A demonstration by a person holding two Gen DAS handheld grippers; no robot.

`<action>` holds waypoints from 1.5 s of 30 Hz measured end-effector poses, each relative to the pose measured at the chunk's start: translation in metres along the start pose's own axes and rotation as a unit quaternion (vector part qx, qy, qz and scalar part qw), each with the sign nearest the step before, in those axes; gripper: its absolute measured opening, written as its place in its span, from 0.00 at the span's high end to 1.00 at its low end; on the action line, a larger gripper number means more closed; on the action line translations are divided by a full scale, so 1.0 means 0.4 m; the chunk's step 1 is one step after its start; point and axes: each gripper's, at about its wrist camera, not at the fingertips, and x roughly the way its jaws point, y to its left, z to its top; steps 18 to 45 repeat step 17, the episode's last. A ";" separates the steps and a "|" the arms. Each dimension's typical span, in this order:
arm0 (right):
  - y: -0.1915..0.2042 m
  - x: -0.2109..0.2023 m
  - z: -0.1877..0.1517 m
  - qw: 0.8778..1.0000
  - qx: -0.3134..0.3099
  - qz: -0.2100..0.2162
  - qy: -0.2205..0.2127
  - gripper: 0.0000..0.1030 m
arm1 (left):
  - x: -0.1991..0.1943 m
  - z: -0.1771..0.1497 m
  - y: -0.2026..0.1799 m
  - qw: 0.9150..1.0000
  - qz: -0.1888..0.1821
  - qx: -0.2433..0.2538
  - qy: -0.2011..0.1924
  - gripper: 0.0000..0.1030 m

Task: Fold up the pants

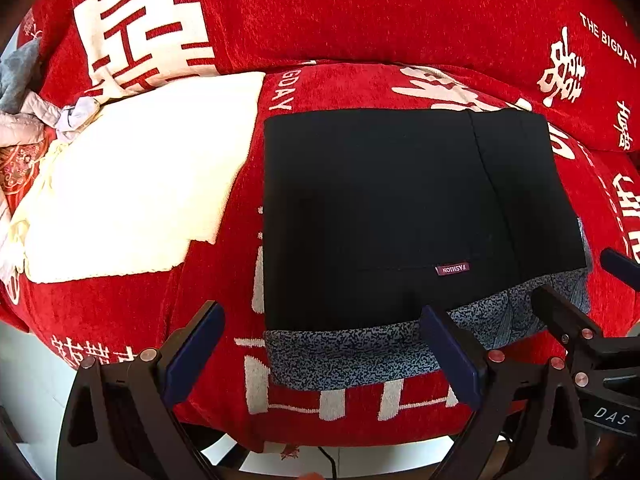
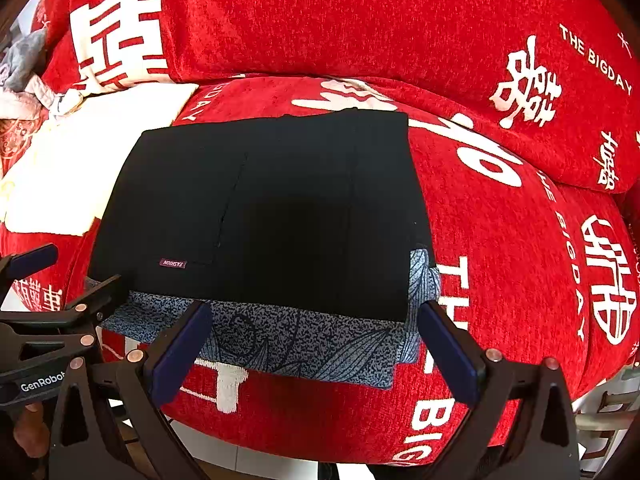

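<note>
Black pants [image 1: 400, 208] folded, cream cloth [image 1: 132, 184] (left view)

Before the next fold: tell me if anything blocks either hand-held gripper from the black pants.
Nothing visible does. The left hand-held gripper and right hand-held gripper are open just short of the black pants. Only the blue patterned cloth beneath the pants sticks out toward them, lying flat.
</note>
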 end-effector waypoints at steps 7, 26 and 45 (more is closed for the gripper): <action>-0.011 -0.001 -0.002 1.000 0.002 0.001 -0.001 0.01 | 0.002 -0.001 -0.005 1.000 -0.002 0.002 0.001 0.04; -0.018 -0.021 -0.033 1.000 0.005 -0.002 -0.006 0.01 | -0.021 -0.029 0.001 1.000 -0.008 -0.001 -0.007 0.04; -0.018 -0.021 -0.033 1.000 0.005 -0.002 -0.006 0.01 | -0.021 -0.029 0.001 1.000 -0.008 -0.001 -0.007 0.04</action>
